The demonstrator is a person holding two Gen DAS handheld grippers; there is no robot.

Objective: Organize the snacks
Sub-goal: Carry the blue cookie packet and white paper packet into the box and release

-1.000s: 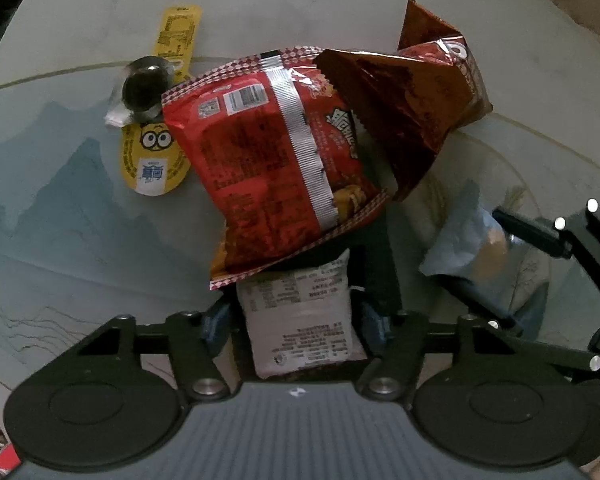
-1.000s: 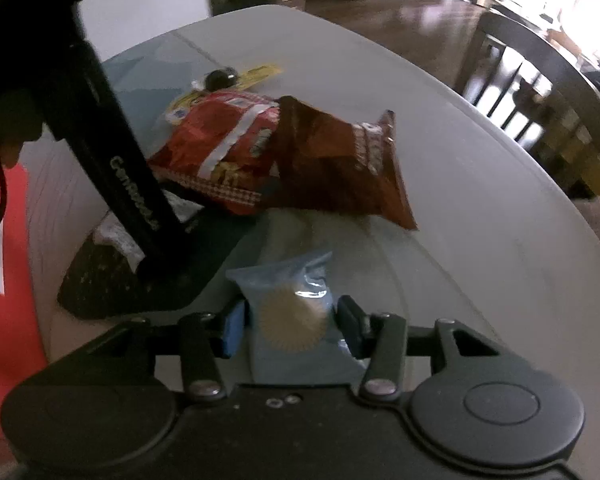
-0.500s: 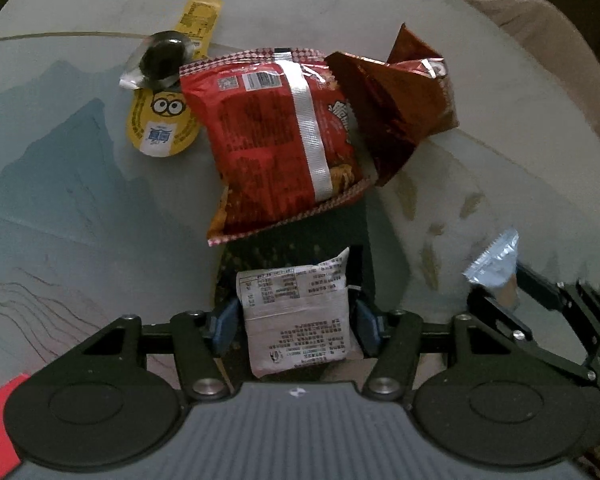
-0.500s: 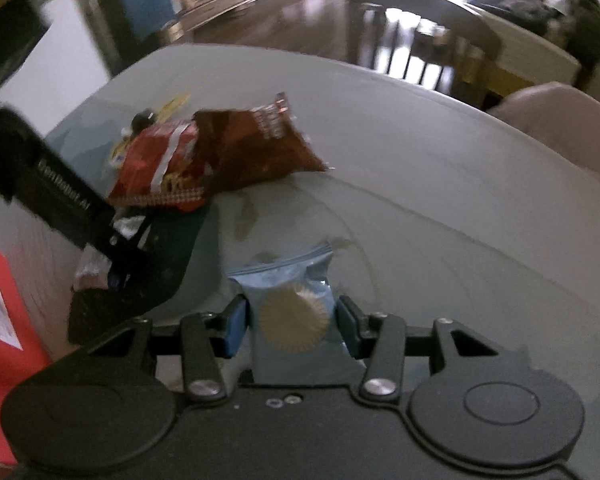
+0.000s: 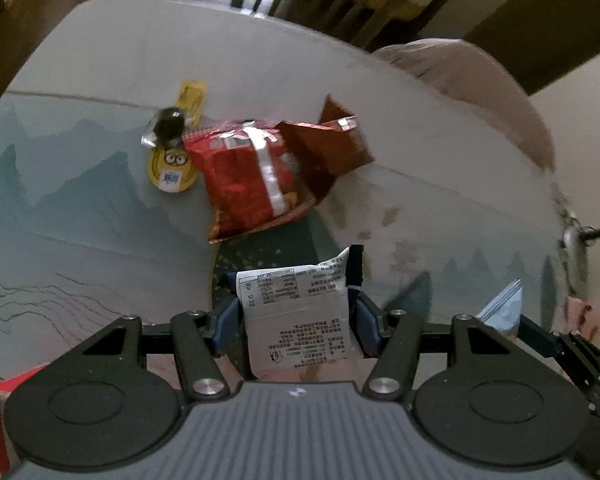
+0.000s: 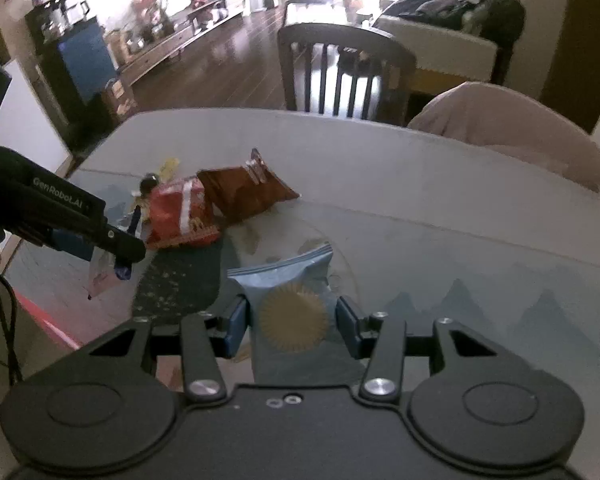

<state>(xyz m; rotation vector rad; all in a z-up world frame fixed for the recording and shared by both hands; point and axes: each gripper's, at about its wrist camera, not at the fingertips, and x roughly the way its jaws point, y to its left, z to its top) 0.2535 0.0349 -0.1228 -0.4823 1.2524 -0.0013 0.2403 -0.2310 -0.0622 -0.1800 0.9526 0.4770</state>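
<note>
Height has grown since a second ago: both grippers, left [image 5: 296, 316] clamping the white packet [image 5: 296, 312] and right [image 6: 292, 320] the blue packet [image 6: 290, 312], now hang well above the red bag [image 5: 252, 176]. That bag lies on the table [image 5: 80, 208] beside a brown bag [image 5: 328, 148], with a chair [image 6: 340, 76] beyond.

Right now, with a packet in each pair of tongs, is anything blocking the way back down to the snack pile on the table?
Nothing visible does. The left tongs hold the white packet and the right tongs the blue packet, above bare table in front of the red bag.
</note>
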